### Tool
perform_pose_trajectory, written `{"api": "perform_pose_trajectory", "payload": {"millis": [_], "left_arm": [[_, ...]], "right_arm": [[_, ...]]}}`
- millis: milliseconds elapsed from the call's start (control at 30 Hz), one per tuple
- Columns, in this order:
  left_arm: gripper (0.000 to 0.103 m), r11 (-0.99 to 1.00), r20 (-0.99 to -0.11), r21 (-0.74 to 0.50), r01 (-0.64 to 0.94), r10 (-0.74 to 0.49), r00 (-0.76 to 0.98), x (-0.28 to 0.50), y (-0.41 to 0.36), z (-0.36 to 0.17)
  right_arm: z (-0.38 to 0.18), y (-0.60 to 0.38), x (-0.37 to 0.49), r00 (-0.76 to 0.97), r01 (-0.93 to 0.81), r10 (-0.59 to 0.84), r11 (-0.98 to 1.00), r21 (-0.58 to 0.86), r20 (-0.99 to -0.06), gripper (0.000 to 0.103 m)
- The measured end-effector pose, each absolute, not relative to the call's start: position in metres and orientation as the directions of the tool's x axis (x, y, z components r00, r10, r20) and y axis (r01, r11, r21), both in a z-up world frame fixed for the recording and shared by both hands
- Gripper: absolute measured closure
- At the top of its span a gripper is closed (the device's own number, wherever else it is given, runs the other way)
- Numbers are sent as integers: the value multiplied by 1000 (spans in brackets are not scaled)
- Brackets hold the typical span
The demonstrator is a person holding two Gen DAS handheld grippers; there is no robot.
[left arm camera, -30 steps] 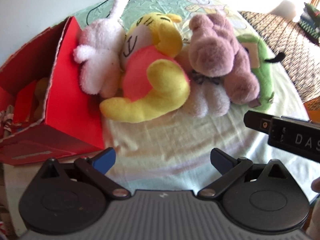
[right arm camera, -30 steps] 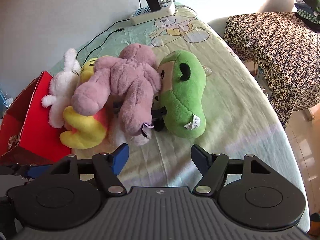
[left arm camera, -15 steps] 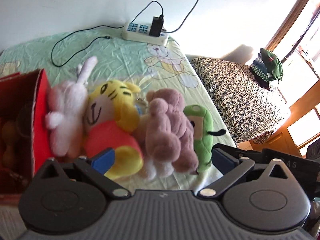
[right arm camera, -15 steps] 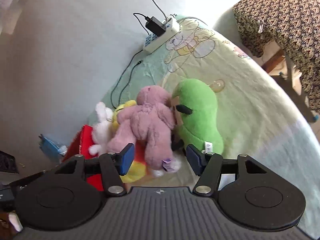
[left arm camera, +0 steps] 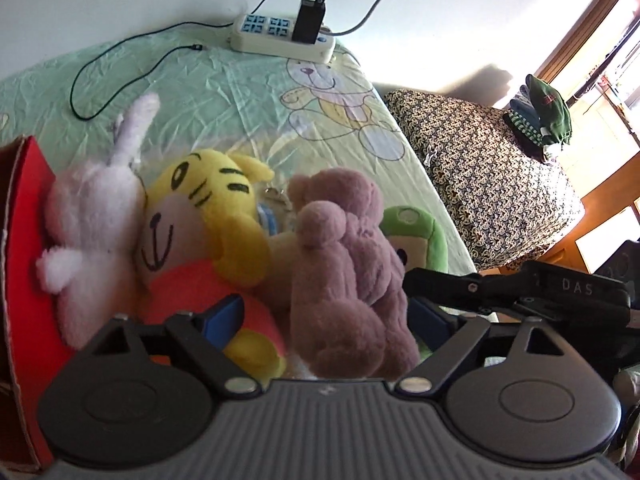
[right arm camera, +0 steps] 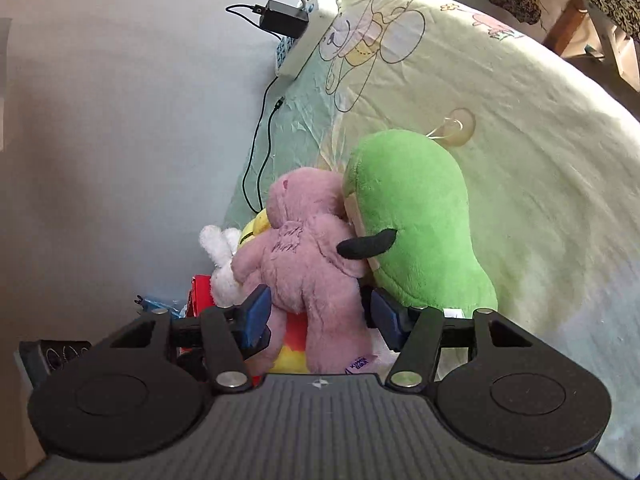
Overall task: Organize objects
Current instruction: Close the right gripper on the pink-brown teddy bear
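1. Four soft toys lie bunched together on the pale green bedsheet [left arm camera: 248,92], near its front edge.
2. From left to right: a white bunny [left arm camera: 96,216] pressed against the red box [left arm camera: 28,240], a yellow tiger [left arm camera: 204,216] in an orange top, a mauve bear [left arm camera: 344,268], and a green plush [right arm camera: 416,232] tucked behind the bear's right side.
3. The left gripper [left arm camera: 324,316] hangs low over the pile, its blue-tipped jaws spread wide; the bear's lower body bulges up between them, but the pads do not look closed on it.
4. The right gripper [right arm camera: 320,318] comes in from the right side, jaws wide apart, straddling the bear's legs. Its right pad sits just beside the green plush; I cannot tell whether either pad actually presses the fur.
5. At the far end of the sheet a white power strip [left arm camera: 280,38] lies against the wall with a black charger [left arm camera: 308,20] plugged in.
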State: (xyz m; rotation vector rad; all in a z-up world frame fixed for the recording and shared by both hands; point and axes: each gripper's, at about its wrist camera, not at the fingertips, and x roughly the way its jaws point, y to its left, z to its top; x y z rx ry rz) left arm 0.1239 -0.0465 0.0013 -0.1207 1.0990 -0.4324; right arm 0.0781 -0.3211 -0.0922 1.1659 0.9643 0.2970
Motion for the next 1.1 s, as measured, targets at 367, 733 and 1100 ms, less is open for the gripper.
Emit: {"api": "perform_pose_trajectory", "payload": {"millis": [367,733,1100], "left_arm": [[58,888,-834,-345,304,-438,335,127,-51,-11],[69,909,-799,-214,358,-373,471,99,-57,16],[75,911,-712,-189,367,-385,588,58,-43,53]], "right_arm": [[-96,-307,88,534,221,697,432,874,-479,55],[-74,-307,73,580,92,656,537,839,-483,79],[-42,-285,58,646,-55,642,579,813,-413,80]]}}
